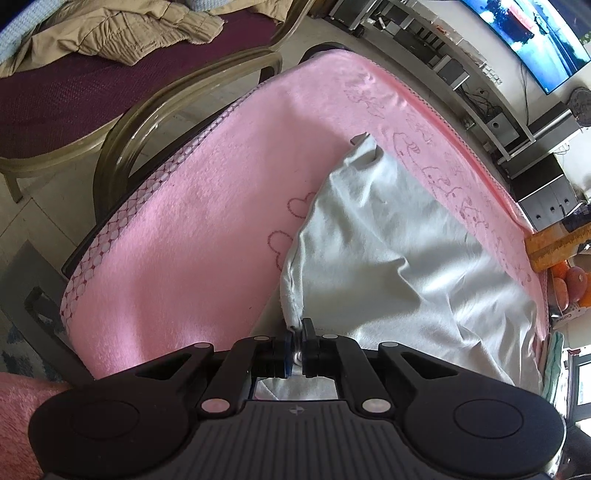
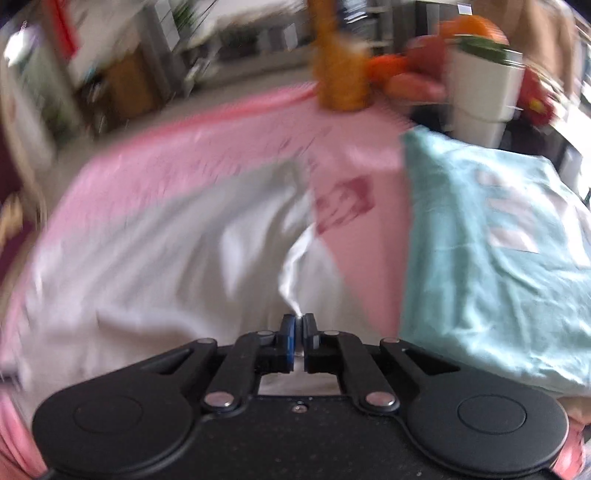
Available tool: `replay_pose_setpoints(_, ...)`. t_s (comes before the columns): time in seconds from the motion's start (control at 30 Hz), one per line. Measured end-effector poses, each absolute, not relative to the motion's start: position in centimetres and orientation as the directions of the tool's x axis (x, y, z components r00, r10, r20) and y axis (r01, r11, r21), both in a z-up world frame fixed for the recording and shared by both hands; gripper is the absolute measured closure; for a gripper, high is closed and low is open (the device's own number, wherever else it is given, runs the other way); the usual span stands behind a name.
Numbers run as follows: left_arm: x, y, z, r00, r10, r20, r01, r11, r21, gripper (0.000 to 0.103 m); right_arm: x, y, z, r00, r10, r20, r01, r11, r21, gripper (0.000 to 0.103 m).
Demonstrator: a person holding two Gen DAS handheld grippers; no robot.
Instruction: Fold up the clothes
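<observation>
Left gripper (image 1: 300,334) clamped tight on a bunched corner of the white garment (image 1: 399,266), cloth pinched between the two black jaws at the near edge. Right gripper (image 2: 297,325) likewise pressed together on a thin twisted peak of the same white garment (image 2: 166,254), fabric rising from the jaws toward 12 o'clock; view blurred.

Beneath both: a table draped in a pink towel (image 1: 192,206) with a white dotted border at 9 o'clock and faint stitched heart and cartoon outlines. Beyond the table in the left wrist view, at 10 to 11 o'clock, a chair (image 1: 122,122) with a maroon seat and pale frame, carrying a crumpled tan garment (image 1: 122,33). At 1 o'clock, a lit screen (image 1: 524,33) above shelves of electronics. At 3 o'clock, orange fruit (image 1: 570,284) just off the towel's edge.

White garment: one, pale, wrinkled, spread flat on the towel's right half in the left wrist view, tapering to a point at 12 o'clock, one long seamed edge running back to the left jaws.

In the right wrist view, at 2 to 3 o'clock, one folded mint-green garment (image 2: 487,254) with pale lettering, lying on the pink towel just beside the white one. Behind it at 1 o'clock, a white container (image 2: 484,92); at 12 o'clock, an orange-yellow bottle (image 2: 343,70), too blurred to read.
</observation>
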State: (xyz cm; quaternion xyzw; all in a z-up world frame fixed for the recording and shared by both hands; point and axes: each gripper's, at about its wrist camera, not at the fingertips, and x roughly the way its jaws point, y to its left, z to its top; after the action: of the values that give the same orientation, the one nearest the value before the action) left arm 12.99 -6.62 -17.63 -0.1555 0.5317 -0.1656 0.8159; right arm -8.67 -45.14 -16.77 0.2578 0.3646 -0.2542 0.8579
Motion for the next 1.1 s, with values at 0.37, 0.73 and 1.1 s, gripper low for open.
replay_pose_setpoints(0.37,11.6,-4.1,-13.6,0.437,-0.542,-0.718,0.072,0.817,-0.573,0.101,-15.0,-51.5,-16.4,0.738,-0.181,-0.65,0.646,0.467,0.604,0.099)
replay_pose_setpoints(0.73,8.4,-4.3,-12.5,0.432,-0.444,-0.785,0.145,0.894,-0.425,0.101,-16.1,-49.9,-15.2,0.679,-0.148,-0.719,0.675,0.513,0.531,0.099)
replay_pose_setpoints(1.1,7.7,-7.7,-16.1,0.402,-0.229,-0.887,0.256,0.958,-0.132,0.094,-12.0,-47.6,-16.6,0.441,-0.21,-0.873,0.702,0.686,0.19,0.098)
